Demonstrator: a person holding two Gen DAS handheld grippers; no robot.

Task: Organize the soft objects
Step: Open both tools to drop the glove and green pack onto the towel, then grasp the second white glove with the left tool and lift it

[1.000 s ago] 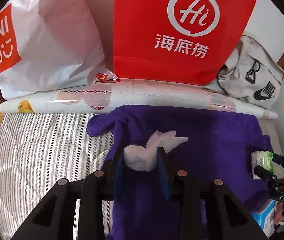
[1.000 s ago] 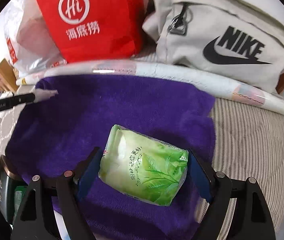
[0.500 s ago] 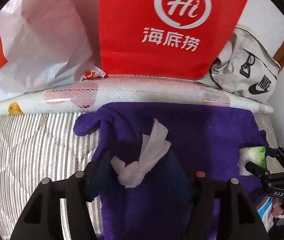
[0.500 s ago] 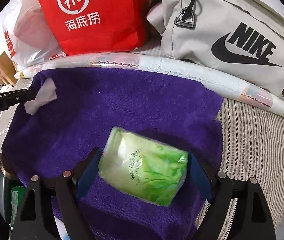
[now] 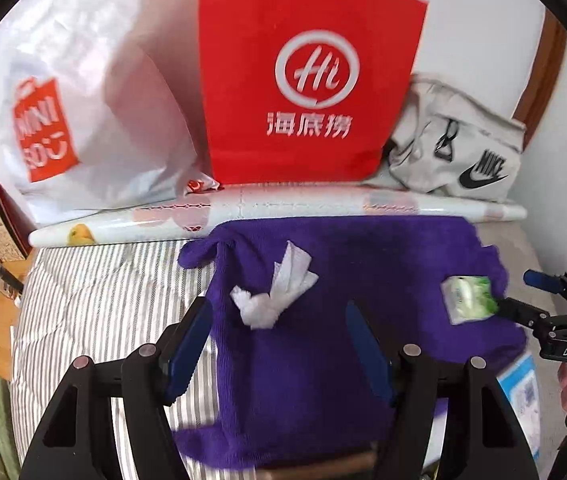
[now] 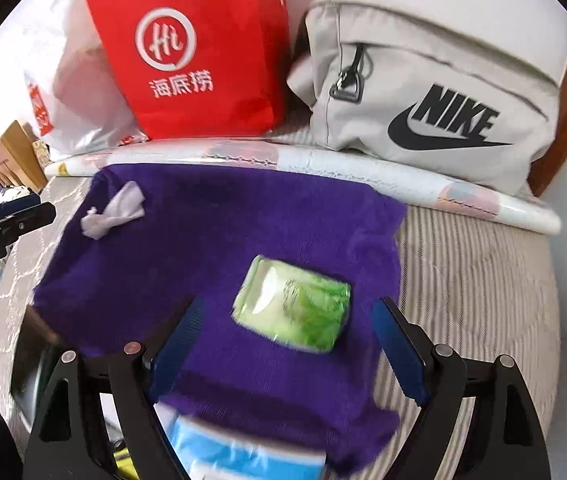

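**K:** Left gripper [image 5: 277,354] jaws are opening, nothing pinched. The crumpled white tissue [image 5: 273,298] lies loose on the purple towel [image 5: 323,400], just ahead of the blue pads [image 5: 189,344] and clear of both.

**M:** Tissue shape?

**K:** Wadded knot at the near end, flat twisted tail fanning toward the back. Sits left of centre on the towel.

**M:** Right side?

**K:** Right gripper [image 6: 289,344] is spread wide. The green tissue pack [image 6: 293,304] lies flat on the towel between and slightly ahead of the fingers, gap on both sides, no contact that I can see. Glossy wrapper, green leaf print, frame a bit blurred there.

**M:** Where's the pack relative to the tissue?

**K:** Well apart. Pack near the towel's right edge, tissue toward the left rear corner in the right wrist view.

**M:** Surroundings?

**K:** Towel is spread on a striped mattress [image 5: 95,300]. Behind it a white rolled mat [image 5: 283,208] runs across, then a red paper bag [image 5: 303,80], a white Miniso bag [image 5: 83,112] on its left and a grey Nike bag [image 6: 435,92] on its right. A blue-and-white package [image 6: 243,456] pokes out under the towel's near edge.
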